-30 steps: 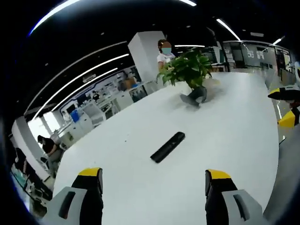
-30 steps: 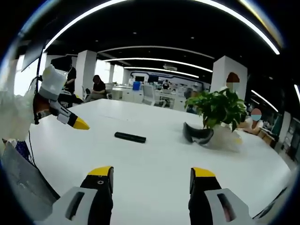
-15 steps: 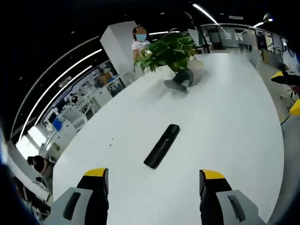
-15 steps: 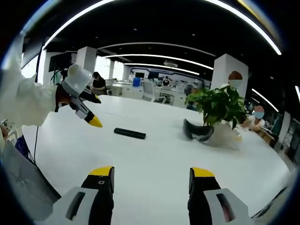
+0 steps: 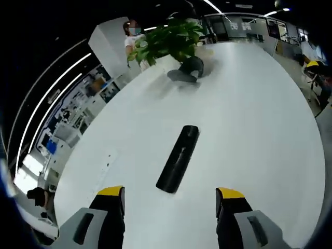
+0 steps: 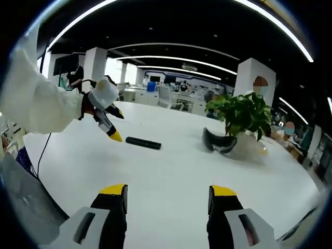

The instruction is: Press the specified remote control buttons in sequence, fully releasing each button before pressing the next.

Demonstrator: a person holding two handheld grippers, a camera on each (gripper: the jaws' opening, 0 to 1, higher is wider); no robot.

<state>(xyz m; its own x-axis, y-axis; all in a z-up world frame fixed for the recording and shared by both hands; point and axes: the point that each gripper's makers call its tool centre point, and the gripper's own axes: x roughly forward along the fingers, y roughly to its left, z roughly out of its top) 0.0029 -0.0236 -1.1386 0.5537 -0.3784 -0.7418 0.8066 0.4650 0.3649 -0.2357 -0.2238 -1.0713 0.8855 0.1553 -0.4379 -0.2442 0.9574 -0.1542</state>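
On white surface (image 5: 270, 119) | remote (image 5: 178, 157) flat, 12 o'clock of left tool (image 5: 171, 193), jaws apart, empty, closer than before | right tool (image 6: 166, 190) spread, empty, well back | approach under way; no button pressed yet

Open-plan office under a dark ceiling, long curved strip lights (image 6: 171, 54) glowing overhead. Wide white bench (image 5: 249, 119) spreads across the scene, a leafy green potted plant (image 6: 244, 116) at its far side. White square pillars (image 6: 249, 78) stand behind; desks and chairs (image 6: 166, 98) fill the bright background.
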